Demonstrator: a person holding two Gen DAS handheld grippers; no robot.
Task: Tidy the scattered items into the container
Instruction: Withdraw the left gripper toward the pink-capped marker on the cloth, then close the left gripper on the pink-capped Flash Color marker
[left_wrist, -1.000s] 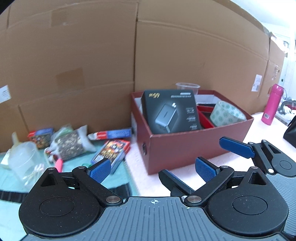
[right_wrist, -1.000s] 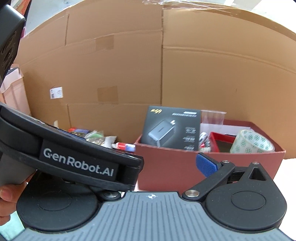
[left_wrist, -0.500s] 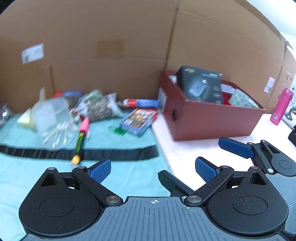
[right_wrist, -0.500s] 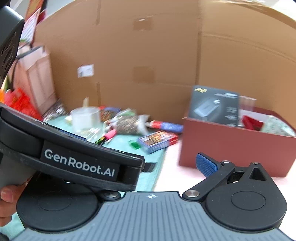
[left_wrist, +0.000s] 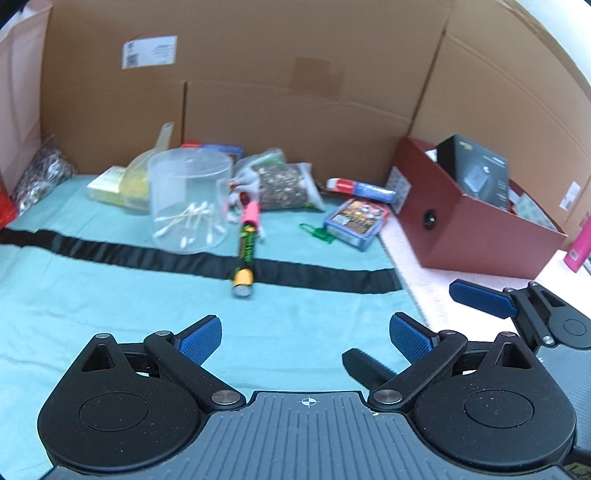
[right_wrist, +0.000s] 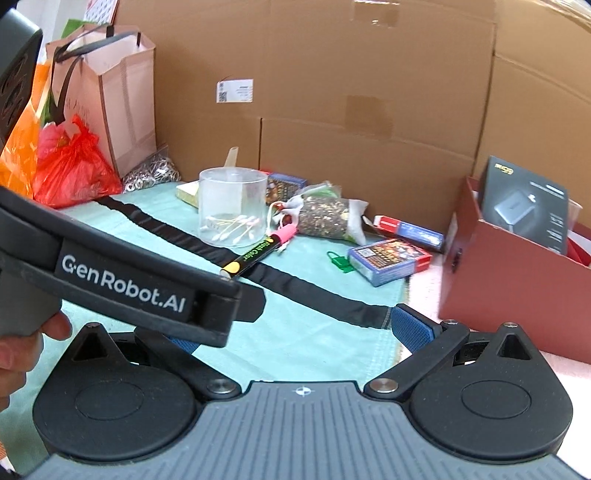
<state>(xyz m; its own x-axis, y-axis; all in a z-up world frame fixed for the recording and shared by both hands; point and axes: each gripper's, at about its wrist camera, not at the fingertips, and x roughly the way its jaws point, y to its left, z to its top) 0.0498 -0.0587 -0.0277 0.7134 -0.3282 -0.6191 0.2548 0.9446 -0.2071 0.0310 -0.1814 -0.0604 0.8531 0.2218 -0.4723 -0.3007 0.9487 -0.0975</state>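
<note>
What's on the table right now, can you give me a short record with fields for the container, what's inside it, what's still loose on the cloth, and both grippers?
container: red box, open top, right of the teal cloth
inside: black charger box leaning upright; other contents unclear
loose on cloth: marker, clear tub of cotton swabs, card deck, green clip, seed pouch, red and blue tube
left gripper: open, empty, above the cloth
right gripper: open, empty

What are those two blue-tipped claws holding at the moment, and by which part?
Nothing. The left gripper and the right gripper are both open, with only the teal cloth showing between their fingers.
</note>
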